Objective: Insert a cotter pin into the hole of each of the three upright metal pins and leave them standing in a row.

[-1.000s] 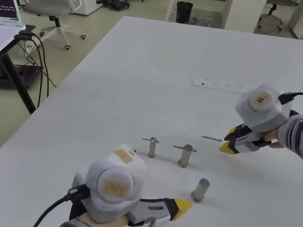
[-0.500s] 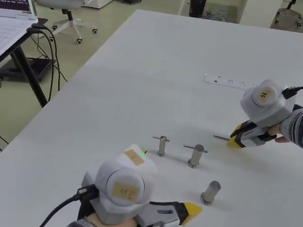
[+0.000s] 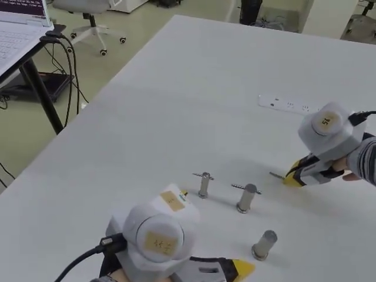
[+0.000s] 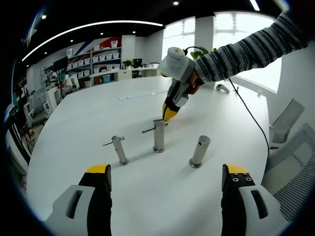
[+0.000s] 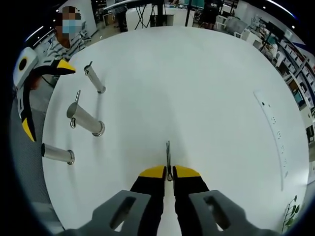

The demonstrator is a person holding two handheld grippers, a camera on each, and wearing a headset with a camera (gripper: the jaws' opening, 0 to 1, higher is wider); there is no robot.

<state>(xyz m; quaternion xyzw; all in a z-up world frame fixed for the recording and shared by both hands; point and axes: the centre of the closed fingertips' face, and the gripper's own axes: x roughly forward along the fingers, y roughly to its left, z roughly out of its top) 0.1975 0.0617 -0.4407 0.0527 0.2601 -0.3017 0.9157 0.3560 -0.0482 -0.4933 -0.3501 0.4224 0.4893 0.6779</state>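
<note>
Pinching the loose cotter pin (image 5: 168, 153) between its yellow tips, the right gripper (image 5: 169, 172) is closed down to just a sliver. The pin pokes straight out ahead of the jaws, low over the white table (image 3: 176, 106); can't tell if it actually touches the surface. The left gripper (image 4: 166, 172) is the opposite: jaws spread wide with nothing between them, sitting at the near edge and facing the three metal pins.

Those stand upright in a slanted row. The far-left pin (image 3: 204, 184) and the middle pin (image 3: 246, 197) each have a cotter pin through the top. The bare pin (image 3: 264, 244), nearest and furthest right, has none. The right gripper sits to the right of the middle pin, apart from it, with its held pin pointing that way.

A power strip (image 3: 288, 106) lies further back on the table. In the left gripper view the right gripper's tip looks like it's right behind the middle pin's head, but the head view shows a gap between them. The head view also shows a laptop (image 3: 17, 23) and an office chair (image 3: 88, 12) off to the far left.
</note>
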